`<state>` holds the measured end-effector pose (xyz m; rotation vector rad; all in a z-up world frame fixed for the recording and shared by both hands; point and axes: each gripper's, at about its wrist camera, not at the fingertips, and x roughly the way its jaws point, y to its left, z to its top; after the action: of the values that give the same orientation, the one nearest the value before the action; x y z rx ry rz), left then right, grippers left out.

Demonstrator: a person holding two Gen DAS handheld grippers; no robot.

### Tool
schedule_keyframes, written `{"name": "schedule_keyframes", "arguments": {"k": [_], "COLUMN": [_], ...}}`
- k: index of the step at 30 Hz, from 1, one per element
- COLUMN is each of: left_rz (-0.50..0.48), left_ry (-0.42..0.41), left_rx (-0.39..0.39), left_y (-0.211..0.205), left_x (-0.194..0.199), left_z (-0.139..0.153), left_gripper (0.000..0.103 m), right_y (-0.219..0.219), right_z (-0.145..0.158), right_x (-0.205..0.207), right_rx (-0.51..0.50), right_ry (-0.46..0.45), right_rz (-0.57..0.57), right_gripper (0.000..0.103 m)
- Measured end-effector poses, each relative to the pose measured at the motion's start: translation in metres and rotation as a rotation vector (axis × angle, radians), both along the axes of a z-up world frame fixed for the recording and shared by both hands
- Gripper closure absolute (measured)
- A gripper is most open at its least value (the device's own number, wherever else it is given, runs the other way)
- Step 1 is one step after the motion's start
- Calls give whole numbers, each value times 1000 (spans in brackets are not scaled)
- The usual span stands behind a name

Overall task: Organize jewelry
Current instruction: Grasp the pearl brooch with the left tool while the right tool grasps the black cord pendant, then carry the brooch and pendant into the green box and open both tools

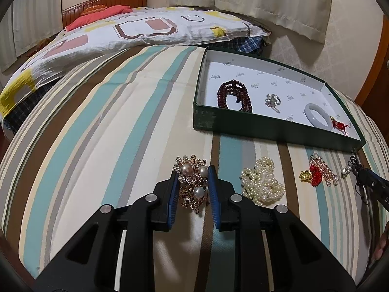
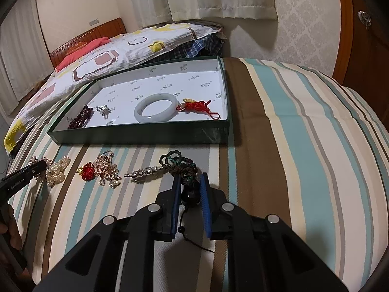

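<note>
My left claw (image 1: 190,185) pinches the pearl brooch (image 1: 192,182) on the bed (image 1: 97,146); my right claw (image 2: 190,192) grips the dark corded pendant (image 2: 187,182). I'd lift both straight up, cord clear, then carry to the green box (image 2: 145,135).

The box (image 2: 136,135) lies on the bedspread (image 2: 291,146). In it lie a bead strand (image 2: 81,119), ring (image 2: 103,109), bangle (image 2: 156,107) and knotted charm (image 2: 197,105). Before its near wall, a row: brooch (image 1: 193,182), pearl strand (image 1: 262,185), crystal ornament (image 1: 321,172), corded pendant (image 2: 180,170).
</note>
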<state>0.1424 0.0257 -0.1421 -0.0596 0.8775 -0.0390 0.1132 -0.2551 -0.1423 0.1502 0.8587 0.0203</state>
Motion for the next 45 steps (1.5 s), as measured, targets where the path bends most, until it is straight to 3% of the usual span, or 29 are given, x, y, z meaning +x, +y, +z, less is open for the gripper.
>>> {"name": "schedule_keyframes", "arguments": {"k": [11,23,35,45], "left_rz": [-10,-58,-99,-85], "left_ry": [-37,-152,-264,-256], "left_rx": [-10,-61,-78,-75], "left_y": [-5,-24,-51,-61], "left_x": [-5,0,52,118], "left_z": [16,68,104,89], "left_gripper": [81,81,81,81], "right_y": [0,0,1,-4], "right_z": [15,60,94,82], "right_x": [-2,9,54,102], "right_rx": [5,16,3,-9], "right_ry": [-41,-156,-272,-284], "right_rz": [0,-4,-1,-8], "right_gripper": [86,86,86,86]}}
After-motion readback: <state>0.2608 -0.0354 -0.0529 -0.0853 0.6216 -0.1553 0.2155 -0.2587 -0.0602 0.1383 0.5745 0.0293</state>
